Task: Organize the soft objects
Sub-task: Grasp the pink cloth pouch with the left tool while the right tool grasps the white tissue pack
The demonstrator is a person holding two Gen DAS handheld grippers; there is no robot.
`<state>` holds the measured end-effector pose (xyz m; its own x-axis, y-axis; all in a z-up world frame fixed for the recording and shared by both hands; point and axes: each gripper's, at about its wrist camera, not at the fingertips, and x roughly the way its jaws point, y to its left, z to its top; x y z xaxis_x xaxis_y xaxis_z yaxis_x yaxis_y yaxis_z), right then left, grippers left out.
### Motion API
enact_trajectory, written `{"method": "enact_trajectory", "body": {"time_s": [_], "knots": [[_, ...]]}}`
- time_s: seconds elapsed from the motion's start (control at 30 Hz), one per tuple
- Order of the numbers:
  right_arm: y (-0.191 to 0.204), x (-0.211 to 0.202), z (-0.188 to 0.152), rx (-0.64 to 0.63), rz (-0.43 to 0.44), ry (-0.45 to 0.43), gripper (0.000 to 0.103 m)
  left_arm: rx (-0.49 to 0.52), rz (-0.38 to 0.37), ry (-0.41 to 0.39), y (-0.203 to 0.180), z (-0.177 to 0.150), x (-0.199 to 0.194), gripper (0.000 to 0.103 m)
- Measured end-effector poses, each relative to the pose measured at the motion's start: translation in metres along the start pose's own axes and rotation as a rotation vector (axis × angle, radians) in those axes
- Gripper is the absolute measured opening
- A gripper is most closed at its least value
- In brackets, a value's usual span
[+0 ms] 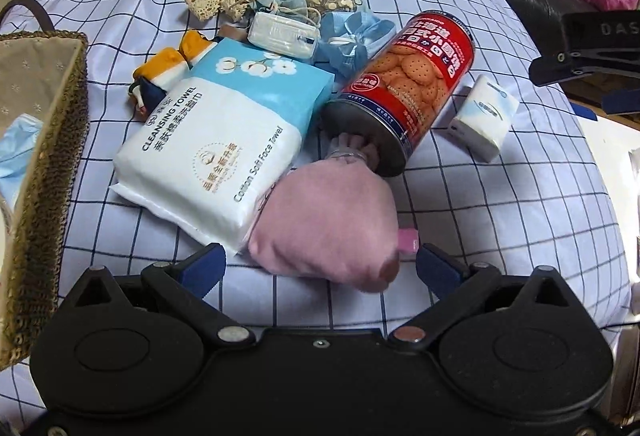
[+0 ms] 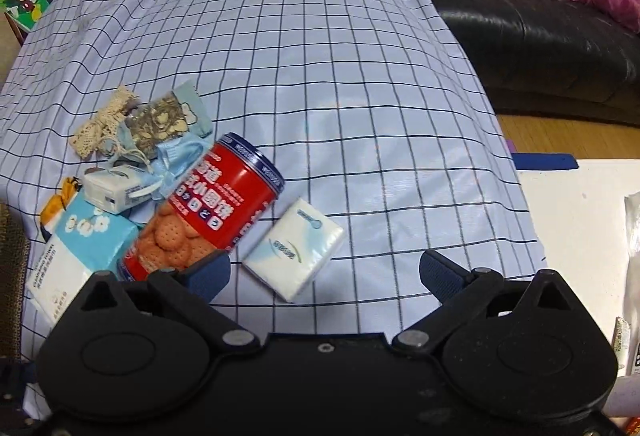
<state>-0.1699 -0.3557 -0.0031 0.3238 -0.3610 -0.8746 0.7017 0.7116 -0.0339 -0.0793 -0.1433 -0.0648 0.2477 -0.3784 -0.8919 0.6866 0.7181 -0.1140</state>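
Basket (image 1: 48, 139) and pink pouch (image 1: 328, 224) show only in your left view; your left gripper (image 1: 318, 264) gapes around the pouch. Your right gripper (image 2: 324, 272) gapes beside the tissues (image 2: 294, 254), holding nothing.

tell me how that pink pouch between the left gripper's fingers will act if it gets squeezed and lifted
The pink pouch looks stuffed and rounded, so it will probably dent under the left gripper rather than resist. Its cinched neck lies at the mouth of the tipped biscuit can, so lifting may nudge that can, which could roll. The fabric looks matte, so slipping seems unlikely.
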Motion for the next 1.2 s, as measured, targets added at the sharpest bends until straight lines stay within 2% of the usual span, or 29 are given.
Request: {"method": "enact_trajectory", "body": {"time_s": [0.3, 0.5, 0.53, 0.6, 0.63, 0.67, 0.7, 0.77, 0.93, 1.2], "knots": [[-0.003, 0.005, 0.008, 0.042, -0.006, 0.009, 0.101, -0.006, 0.017, 0.025, -0.006, 0.005, 0.024, 0.098], [-0.011, 0.018, 0.011, 0.102, -0.031, 0.042, 0.101, -0.022, 0.023, 0.013, -0.008, 0.009, 0.03, 0.097], [-0.012, 0.022, 0.011, 0.11, -0.034, 0.048, 0.101, -0.029, 0.021, 0.012, -0.008, 0.01, 0.031, 0.095], [-0.014, 0.027, 0.013, 0.122, -0.045, 0.059, 0.101, -0.021, -0.008, 0.031, -0.011, 0.009, 0.033, 0.082], [-0.014, 0.03, 0.013, 0.126, -0.051, 0.064, 0.101, -0.014, -0.013, 0.044, -0.014, 0.008, 0.036, 0.079], [-0.014, 0.033, 0.014, 0.13, -0.058, 0.068, 0.101, -0.012, 0.004, 0.046, -0.015, 0.007, 0.037, 0.07], [-0.014, 0.035, 0.014, 0.134, -0.063, 0.073, 0.101, -0.005, 0.026, 0.044, -0.017, 0.005, 0.038, 0.066], [-0.013, 0.041, 0.016, 0.144, -0.072, 0.08, 0.1, 0.0, 0.05, 0.041, -0.016, 0.003, 0.038, 0.064], [-0.013, 0.057, 0.022, 0.199, -0.078, 0.104, 0.1, -0.044, -0.011, 0.054, -0.003, 0.001, 0.031, 0.063], [-0.005, 0.087, 0.021, 0.251, -0.076, 0.187, 0.097, 0.025, 0.003, 0.051, -0.016, -0.013, 0.023, 0.065]]}}
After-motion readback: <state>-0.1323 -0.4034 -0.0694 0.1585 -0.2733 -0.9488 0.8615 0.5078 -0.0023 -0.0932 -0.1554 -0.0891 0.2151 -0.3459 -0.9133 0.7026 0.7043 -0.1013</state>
